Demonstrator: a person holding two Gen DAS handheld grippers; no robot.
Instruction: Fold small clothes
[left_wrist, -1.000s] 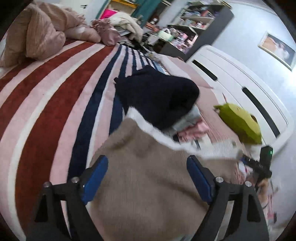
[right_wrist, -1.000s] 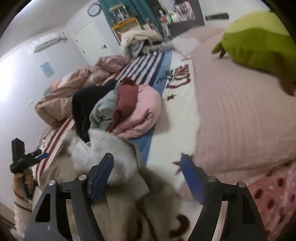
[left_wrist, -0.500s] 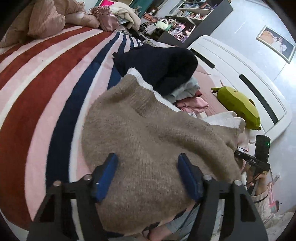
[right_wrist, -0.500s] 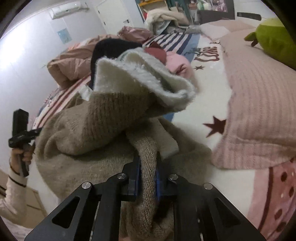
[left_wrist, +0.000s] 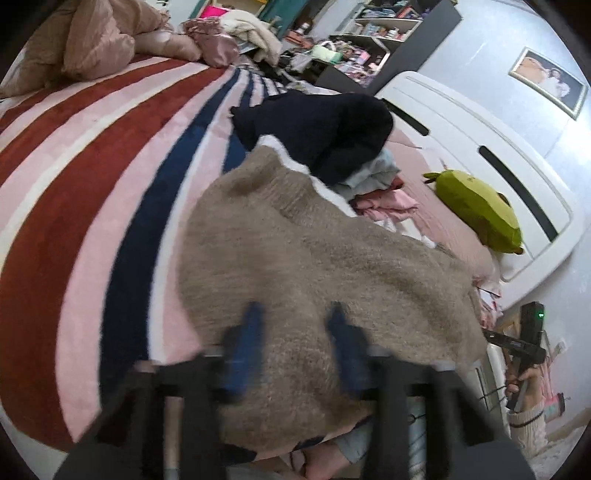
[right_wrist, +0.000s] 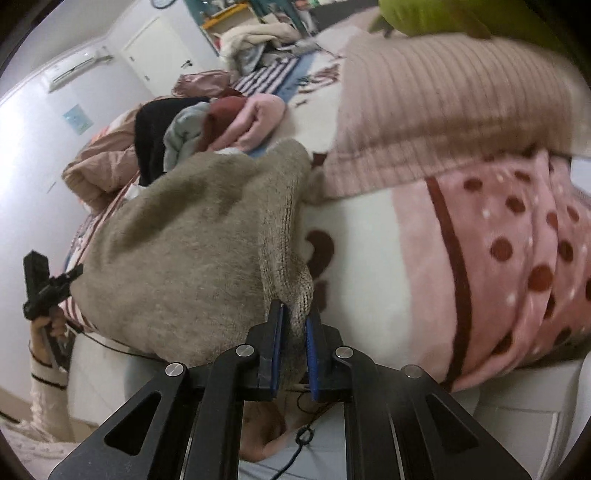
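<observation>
Spreading a tan sweater over the near edge of the bed, ahead of the pile of clothes.
Left wrist view: the left gripper, blurred, straddles the sweater's near hem with fingers parted, unclosed; the sweater runs away from it toward the pile. Right wrist view: the right gripper is clenched on the sweater's right corner, its body lying leftward. No containers are seen.

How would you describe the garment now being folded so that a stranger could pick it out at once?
Start at the striped blanket covering the bed. At its near edge, before the heap of dark, grey and pink clothes, lies the beige knitted sweater, pinched by the right gripper. It alone is fuzzy tan with white trim.
</observation>
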